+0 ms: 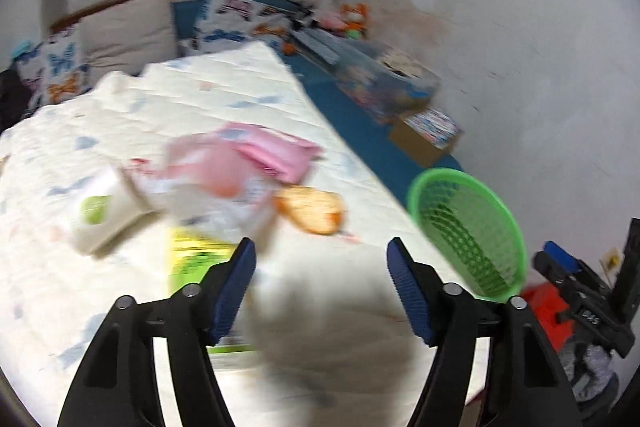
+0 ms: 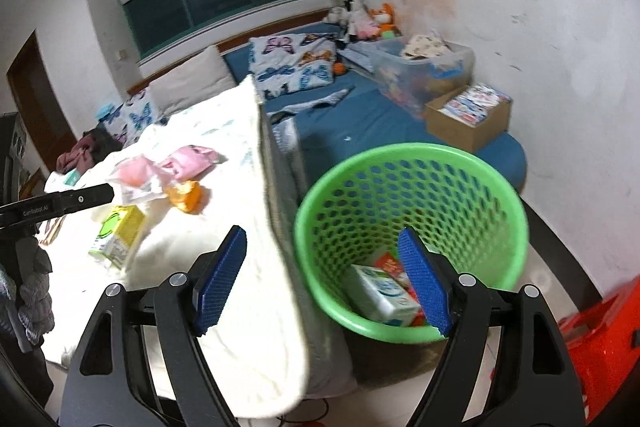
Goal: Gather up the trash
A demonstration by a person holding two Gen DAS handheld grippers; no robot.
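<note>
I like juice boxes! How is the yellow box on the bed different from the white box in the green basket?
The yellow-green carton lies out on the white quilt, not yet collected; the white carton sits already inside the green basket. One is yellow with a green patch, the other white with blue print. Both are small box-shaped drink cartons, lying tipped over.

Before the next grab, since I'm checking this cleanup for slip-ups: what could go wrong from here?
1. The pink wrappers, orange packet and yellow-green carton lie close together on the soft quilt; a gripper could pinch fabric or drag a neighbour along.
2. The green basket stands off the bed's edge, so a drop released early might land on the floor.
3. The left gripper view is blurred, so aim may be poor.
</note>
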